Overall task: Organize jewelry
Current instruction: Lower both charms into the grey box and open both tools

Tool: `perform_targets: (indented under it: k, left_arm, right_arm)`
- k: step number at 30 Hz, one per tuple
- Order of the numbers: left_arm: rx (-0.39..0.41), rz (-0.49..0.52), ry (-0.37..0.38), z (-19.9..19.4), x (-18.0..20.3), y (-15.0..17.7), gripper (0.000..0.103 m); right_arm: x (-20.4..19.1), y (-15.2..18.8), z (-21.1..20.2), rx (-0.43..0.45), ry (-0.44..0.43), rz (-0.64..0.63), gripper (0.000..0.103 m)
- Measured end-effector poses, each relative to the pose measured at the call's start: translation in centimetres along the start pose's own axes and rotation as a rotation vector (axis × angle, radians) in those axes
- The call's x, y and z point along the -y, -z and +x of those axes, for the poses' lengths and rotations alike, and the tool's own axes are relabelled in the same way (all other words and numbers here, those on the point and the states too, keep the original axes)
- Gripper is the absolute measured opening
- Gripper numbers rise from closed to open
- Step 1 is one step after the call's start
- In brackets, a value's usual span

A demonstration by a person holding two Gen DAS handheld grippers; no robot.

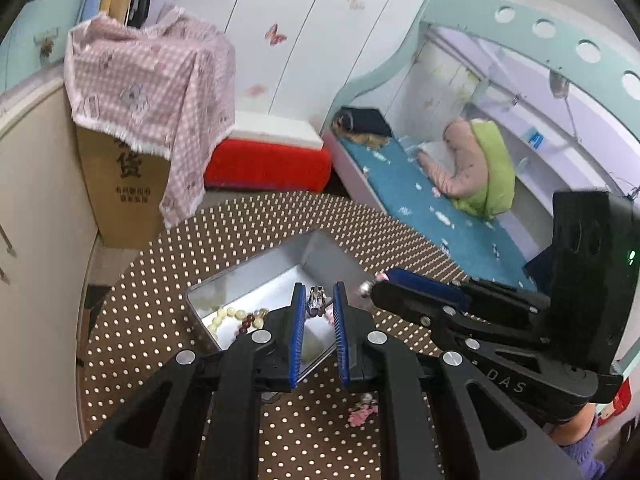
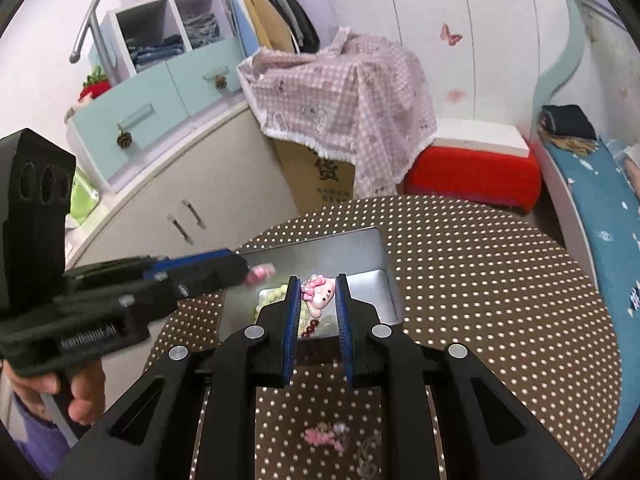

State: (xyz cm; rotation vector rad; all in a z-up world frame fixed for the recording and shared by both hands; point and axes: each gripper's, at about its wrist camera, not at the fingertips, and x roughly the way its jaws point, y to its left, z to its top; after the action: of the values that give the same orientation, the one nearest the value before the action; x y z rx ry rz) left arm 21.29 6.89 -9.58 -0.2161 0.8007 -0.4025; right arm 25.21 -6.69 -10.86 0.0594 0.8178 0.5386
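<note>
An open silver tin [image 1: 320, 248] [image 2: 378, 248] stands on the dotted brown table. In it lies a cream bead bracelet [image 1: 230, 316] [image 2: 274, 294] with dark red beads [image 2: 314, 326]. My left gripper [image 1: 319, 294] is shut on a small metal hair clip [image 1: 316, 302], held over the tin. The right wrist view shows that left gripper [image 2: 248, 270] from the side, a pink bit at its tip. My right gripper [image 2: 318, 286] is shut on a pink-and-white cartoon charm [image 2: 320, 298] above the tin. In the left wrist view, the right gripper [image 1: 374, 288] hangs over the tin's right rim.
A pink ornament [image 1: 362, 416] [image 2: 324, 436] lies on the table near me, with a clear piece [image 2: 368, 464] beside it. Beyond the table are a cloth-draped cardboard box [image 1: 124, 184], a red stool [image 1: 268, 164], a cabinet [image 2: 200, 184] and a blue bed [image 1: 440, 208].
</note>
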Motion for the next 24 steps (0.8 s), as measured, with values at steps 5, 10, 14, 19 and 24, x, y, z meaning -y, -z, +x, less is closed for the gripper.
perform_targets:
  k: [5, 10, 14, 19, 24]
  left_arm:
    - [-0.049, -0.027, -0.006, 2.1, -1.3, 0.6, 0.012]
    - [-0.073, -0.039, -0.003, 3.1, -2.0, 0.7, 0.013]
    - [-0.076, -0.052, -0.008, 3.3, -2.5, 0.6, 0.013]
    - [-0.079, -0.057, -0.009, 3.5, -2.7, 0.5, 0.013]
    - [-0.080, -0.059, -0.009, 3.4, -2.8, 0.6, 0.013]
  right_arm:
    - [0.0, -0.2, 2.7, -0.045, -0.001, 0.006, 0.018]
    - [0.3, 0.1, 3.8, -0.067, -0.001, 0.014, 0.018]
    - [0.2, 0.1, 4.3, -0.074, -0.003, 0.014, 0.018]
    - [0.4, 0.3, 4.7, -0.084, -0.007, 0.018, 0.018]
    - [0.5, 0.5, 4.9, -0.089, -0.010, 0.027, 0.018]
